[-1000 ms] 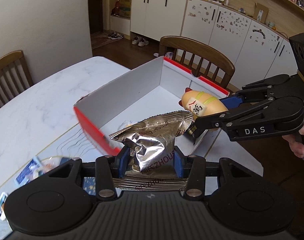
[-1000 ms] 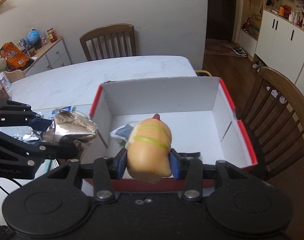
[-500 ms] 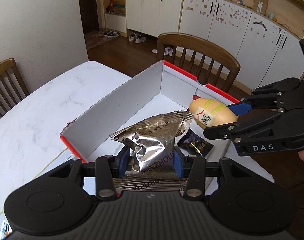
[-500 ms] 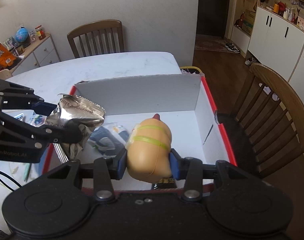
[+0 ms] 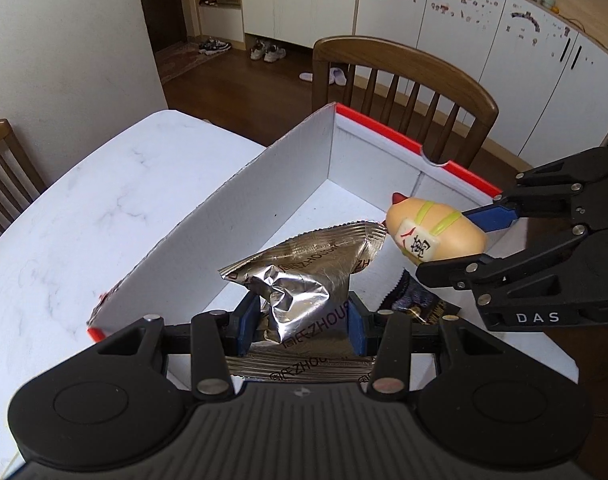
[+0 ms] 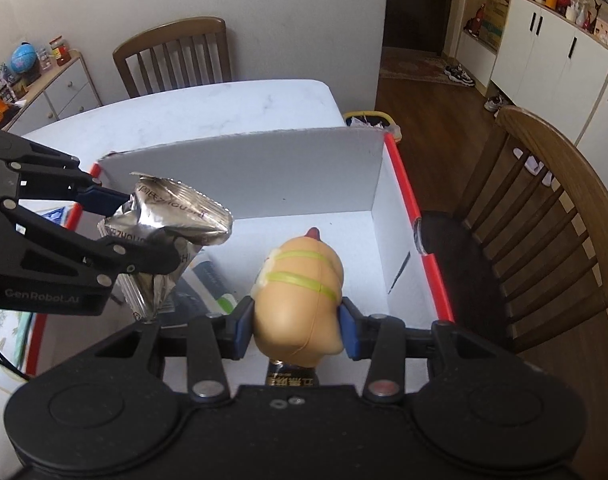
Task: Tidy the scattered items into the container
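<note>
Left jaws pinching crumpled silver foil packet [image 5: 304, 280], left gripper [image 5: 302, 326] hanging over red-edged white cardboard box [image 5: 232, 216] on marble tabletop [image 5: 84, 208]. Right jaws clamped on tan hot-dog toy [image 6: 298, 284], right gripper [image 6: 296, 330] also above box interior, toy at 2 o'clock from packet in left wrist view. Dark snack sachet [image 5: 416, 300] lying on box floor beneath toy. Blue-white packet [image 6: 208, 280] on box floor under foil packet. Wooden chair [image 6: 552, 216] at 3 o'clock of box in right wrist view.
</note>
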